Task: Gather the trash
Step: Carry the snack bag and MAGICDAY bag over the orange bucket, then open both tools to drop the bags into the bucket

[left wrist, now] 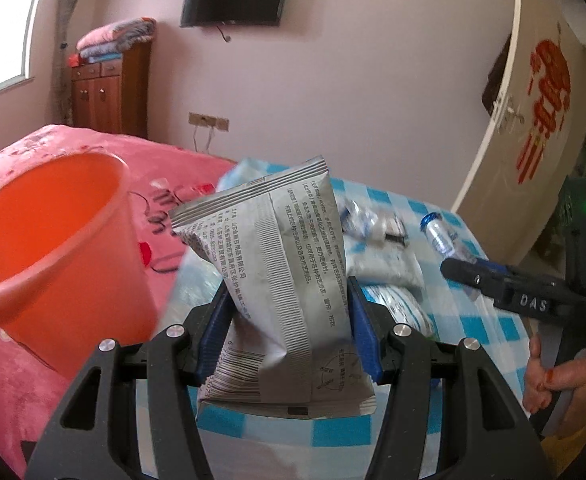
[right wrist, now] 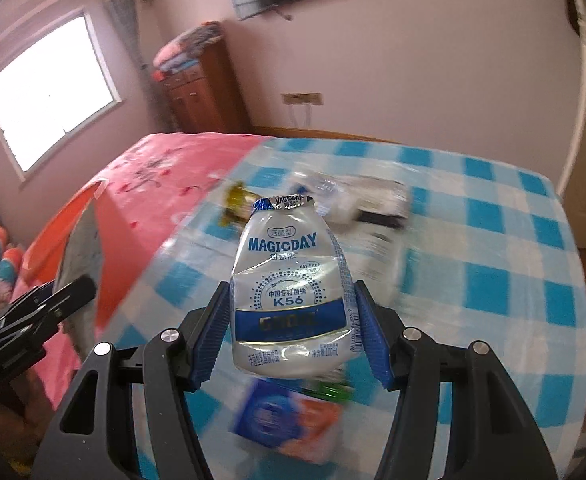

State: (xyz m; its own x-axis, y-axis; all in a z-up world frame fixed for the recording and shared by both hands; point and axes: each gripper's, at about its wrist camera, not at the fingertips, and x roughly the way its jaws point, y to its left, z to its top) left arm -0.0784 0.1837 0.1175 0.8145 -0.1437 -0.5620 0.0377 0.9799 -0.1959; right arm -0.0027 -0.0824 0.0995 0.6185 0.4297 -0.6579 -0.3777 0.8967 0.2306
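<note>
The left gripper (left wrist: 289, 320) is clamped on a crumpled grey foil packet printed with black text (left wrist: 281, 280), held up just beside a round orange plastic bucket (left wrist: 53, 248) whose base is cut off by the gripper body. The right gripper (right wrist: 293, 320) grips a squashed clear plastic MAGICDAY drink bottle with a blue band (right wrist: 291, 292) above the blue-and-white checked tablecloth (right wrist: 493, 248). Other wrappers (right wrist: 357, 200) lying further back on the cloth are too blurred to identify.
</note>
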